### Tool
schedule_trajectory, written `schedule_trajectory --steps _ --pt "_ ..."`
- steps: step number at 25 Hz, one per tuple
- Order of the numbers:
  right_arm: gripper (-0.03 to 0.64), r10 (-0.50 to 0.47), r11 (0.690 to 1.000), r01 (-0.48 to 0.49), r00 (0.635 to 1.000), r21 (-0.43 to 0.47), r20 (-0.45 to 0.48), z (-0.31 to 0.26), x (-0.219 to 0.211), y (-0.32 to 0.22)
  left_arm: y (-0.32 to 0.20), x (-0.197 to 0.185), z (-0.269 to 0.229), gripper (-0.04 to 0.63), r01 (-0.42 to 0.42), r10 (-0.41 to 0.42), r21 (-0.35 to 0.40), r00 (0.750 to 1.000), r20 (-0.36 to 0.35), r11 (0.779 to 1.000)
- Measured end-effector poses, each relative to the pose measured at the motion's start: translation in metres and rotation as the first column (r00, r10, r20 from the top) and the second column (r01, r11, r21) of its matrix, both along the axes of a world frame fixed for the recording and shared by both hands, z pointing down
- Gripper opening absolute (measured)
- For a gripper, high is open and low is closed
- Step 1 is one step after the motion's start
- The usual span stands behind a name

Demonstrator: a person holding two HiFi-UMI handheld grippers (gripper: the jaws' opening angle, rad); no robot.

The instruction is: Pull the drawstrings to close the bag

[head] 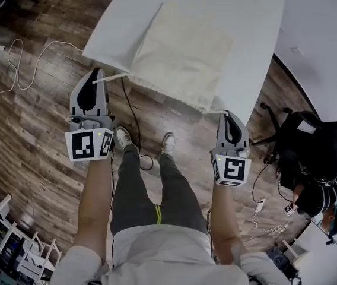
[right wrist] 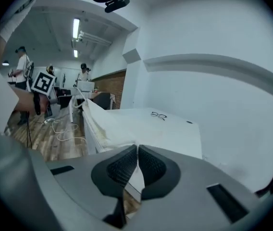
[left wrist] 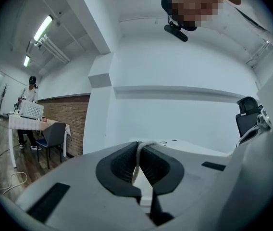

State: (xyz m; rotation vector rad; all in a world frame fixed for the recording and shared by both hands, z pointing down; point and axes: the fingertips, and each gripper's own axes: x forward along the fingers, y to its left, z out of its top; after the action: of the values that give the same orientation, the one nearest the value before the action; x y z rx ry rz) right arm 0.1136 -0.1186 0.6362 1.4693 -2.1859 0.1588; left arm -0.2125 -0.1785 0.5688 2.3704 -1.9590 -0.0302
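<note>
On the white table (head: 121, 22), a flat cream fabric drawstring bag (head: 180, 52) lies with its gathered mouth along the near edge, facing the person. At the left corner of that mouth, a white drawstring cord (head: 112, 78) runs out past the table edge, taut and nearly level, to the left gripper (head: 96, 76). The left gripper view confirms the jaws are closed on this cord (left wrist: 137, 159), which sits pinched between the ribbed black pads (left wrist: 122, 163) and curls over their tips. At the right corner, a short white cord end (head: 215, 111) leads from the bag to the right gripper (head: 225, 116). In the right gripper view its jaws are pressed together with only a hairline gap between the pads (right wrist: 152, 165), and the cord within them cannot be made out clearly; the bag's corner (right wrist: 112, 126) lies just beyond the tips. Both grippers are held off the table, over the wooden plank floor (head: 32, 135).
</note>
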Motion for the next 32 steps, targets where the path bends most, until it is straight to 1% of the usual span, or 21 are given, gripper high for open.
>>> schedule_trajectory --steps 2,4,8,12,15,17,21,23,25,30,32 --pt "0.041 0.026 1.0 -0.026 0.998 0.011 -0.051 -0.009 0.016 0.0 0.003 -0.005 -0.014 0.017 0.015 -0.015 0.006 1.0 -0.003 1.0" --pt "0.041 0.055 0.998 -0.052 0.995 0.029 -0.082 -0.02 0.031 -0.002 0.006 -0.006 -0.029 0.017 0.015 -0.015 0.018 1.0 0.003 1.0" --pt "0.041 0.134 0.988 -0.125 0.986 0.088 -0.101 -0.048 0.057 -0.01 0.01 -0.015 -0.057 0.017 0.036 -0.036 0.041 0.999 -0.005 0.998" --pt "0.041 0.181 0.977 -0.164 0.976 0.136 -0.12 -0.076 0.075 -0.01 0.023 -0.021 -0.074 0.017 0.051 -0.051 0.036 0.999 -0.004 0.998" --pt "0.041 0.232 0.963 -0.207 0.962 0.175 -0.14 -0.092 0.095 -0.018 0.026 -0.014 -0.095 0.017 0.041 -0.041 0.065 0.999 -0.002 0.997" --pt "0.041 0.272 0.953 -0.243 0.95 0.181 -0.152 -0.096 0.112 -0.023 0.031 -0.003 -0.112 0.017 0.011 -0.012 0.091 1.0 0.016 0.996" --pt "0.041 0.359 0.926 -0.341 0.928 0.159 -0.101 -0.099 0.142 -0.03 0.051 0.023 -0.148 0.017 -0.048 0.045 0.13 0.999 0.028 0.99" --pt "0.041 0.388 0.915 -0.375 0.919 0.151 -0.071 -0.1 0.153 -0.032 0.059 0.029 -0.162 0.017 -0.058 0.055 0.144 0.998 0.022 0.988" --pt "0.041 0.413 0.903 -0.403 0.91 0.147 -0.044 -0.103 0.163 -0.031 0.064 0.028 -0.169 0.017 -0.055 0.053 0.142 0.998 0.014 0.988" --pt "0.041 0.423 0.895 -0.409 0.905 0.179 -0.049 -0.121 0.175 -0.029 0.07 0.022 -0.179 0.017 -0.049 0.043 0.133 0.998 0.043 0.99" --pt "0.041 0.425 0.891 -0.41 0.905 0.194 -0.039 -0.131 0.177 -0.028 0.071 0.021 -0.18 0.017 -0.039 0.034 0.126 0.998 0.044 0.991"
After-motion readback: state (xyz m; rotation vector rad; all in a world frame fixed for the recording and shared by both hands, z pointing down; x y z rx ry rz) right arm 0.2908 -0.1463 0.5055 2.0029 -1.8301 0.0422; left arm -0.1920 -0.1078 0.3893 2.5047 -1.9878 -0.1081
